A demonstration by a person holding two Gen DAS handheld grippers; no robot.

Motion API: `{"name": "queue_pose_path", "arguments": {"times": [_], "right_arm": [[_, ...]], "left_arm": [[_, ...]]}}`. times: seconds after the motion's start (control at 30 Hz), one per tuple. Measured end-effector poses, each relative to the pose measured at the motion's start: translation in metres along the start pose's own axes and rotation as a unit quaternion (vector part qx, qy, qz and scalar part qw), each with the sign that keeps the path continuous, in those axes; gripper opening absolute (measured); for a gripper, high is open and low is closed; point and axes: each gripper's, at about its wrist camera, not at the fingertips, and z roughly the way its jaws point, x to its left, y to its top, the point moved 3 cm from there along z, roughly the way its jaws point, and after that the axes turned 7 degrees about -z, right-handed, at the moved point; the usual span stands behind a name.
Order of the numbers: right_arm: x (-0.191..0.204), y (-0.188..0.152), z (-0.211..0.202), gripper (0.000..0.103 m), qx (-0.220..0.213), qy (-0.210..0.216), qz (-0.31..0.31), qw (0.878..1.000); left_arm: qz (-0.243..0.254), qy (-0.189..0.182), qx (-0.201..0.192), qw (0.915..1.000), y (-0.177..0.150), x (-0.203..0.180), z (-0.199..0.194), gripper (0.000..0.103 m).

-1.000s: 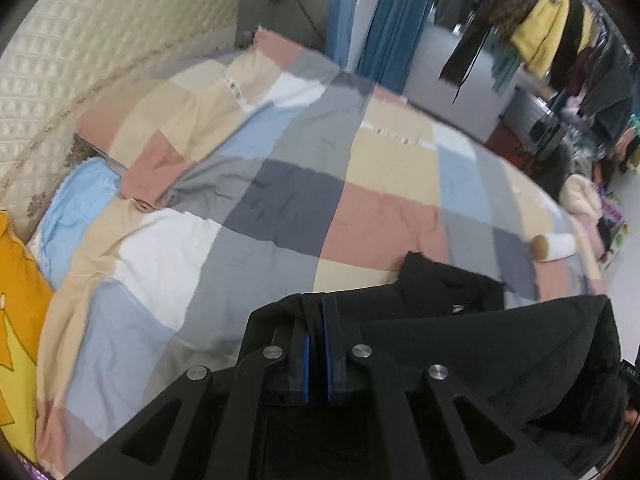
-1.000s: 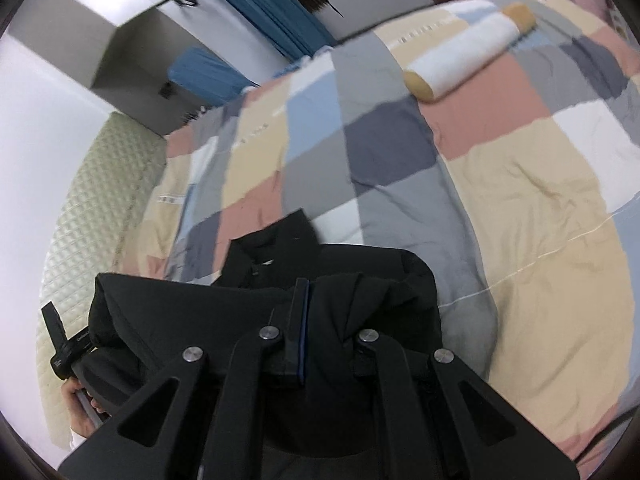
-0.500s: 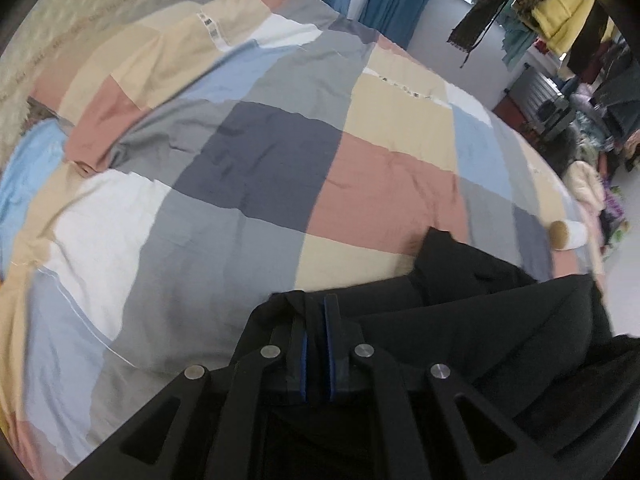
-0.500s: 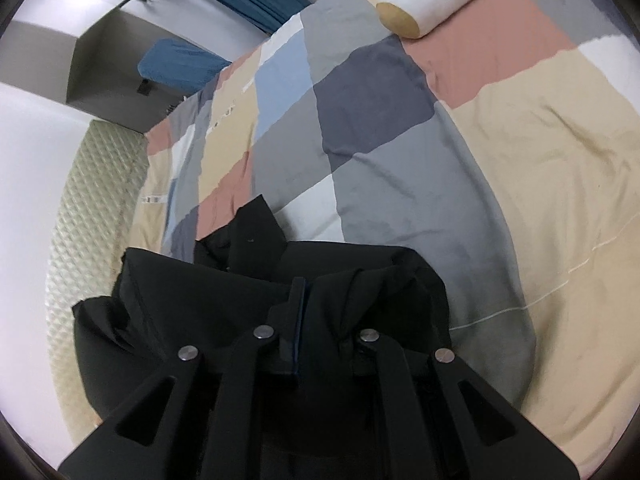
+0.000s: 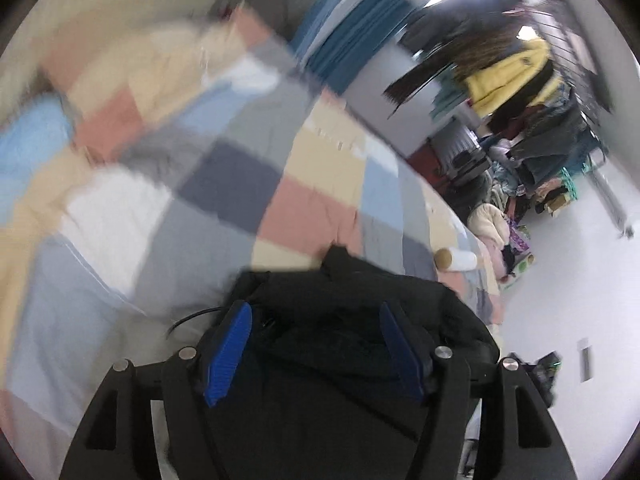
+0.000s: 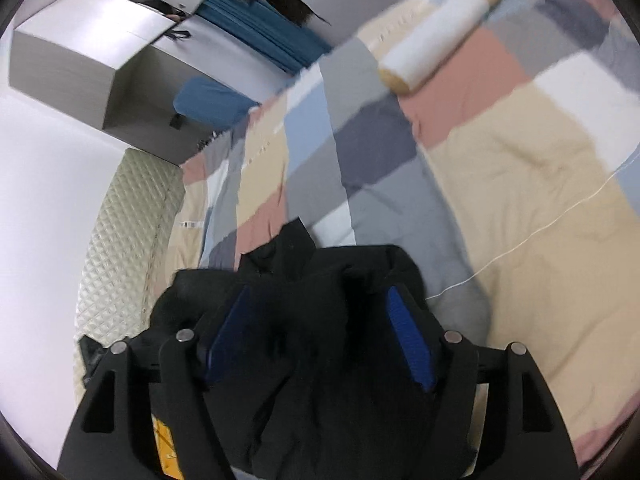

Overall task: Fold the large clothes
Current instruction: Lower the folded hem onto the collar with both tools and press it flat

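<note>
We see our left gripper [image 5: 314, 354] with its jaws spread wide; they have just been opening, and the blue pads [image 5: 229, 354] stand clear of the cloth. Between and beyond them lies the black garment [image 5: 352, 300], bunched in a heap on the patchwork quilt [image 5: 224, 184] of pink, cream, grey, navy and pale blue squares. A thin dark cord [image 5: 192, 316] curls out beside the left pad. Near the far edge of the bed rests a white roll with a tan end [image 5: 456, 259]. Behind it hangs a crowded clothes rack [image 5: 532, 92] with a yellow jacket [image 5: 508, 76], and blue curtains [image 5: 352, 52] close the back wall. The picture is blurred at the left.
</note>
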Motion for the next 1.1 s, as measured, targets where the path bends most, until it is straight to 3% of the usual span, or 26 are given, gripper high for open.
{"name": "queue_pose_path", "arguments": {"times": [0.1,0.17,0.3,0.37,0.53,0.7,0.87,1.1], "right_arm": [[0.028,-0.003,-0.019,0.072,-0.021,-0.016,-0.046,0.999],[0.054,-0.010,-0.022,0.072,-0.034,-0.026,-0.084,0.996],[0.107,-0.043,-0.003,0.072,-0.049,-0.039,-0.157,0.986],[0.126,-0.063,0.019,0.072,-0.048,-0.049,-0.190,0.979],[0.145,-0.098,0.083,0.072,-0.032,-0.090,-0.252,0.963],[0.144,-0.098,0.127,0.072,-0.058,-0.142,-0.296,0.943],[0.137,-0.072,0.155,0.072,-0.057,-0.156,-0.286,0.944],[0.131,-0.043,0.197,0.074,-0.033,-0.167,-0.279,0.945]], "left_arm": [[0.069,0.002,-0.048,0.9964,-0.012,-0.035,-0.028,0.070],[0.107,0.013,-0.057,0.9925,-0.025,-0.057,-0.027,0.070],[0.192,0.040,-0.057,0.9789,-0.066,-0.099,0.010,0.070],[0.209,0.036,-0.053,0.9759,-0.082,-0.109,0.031,0.070],[0.222,0.052,-0.033,0.9731,-0.111,-0.112,0.099,0.070],[0.241,0.090,-0.060,0.9645,-0.104,-0.113,0.144,0.070],[0.209,0.088,-0.052,0.9725,-0.076,-0.108,0.175,0.070],[0.219,0.125,-0.052,0.9661,-0.055,-0.107,0.221,0.071]]}}
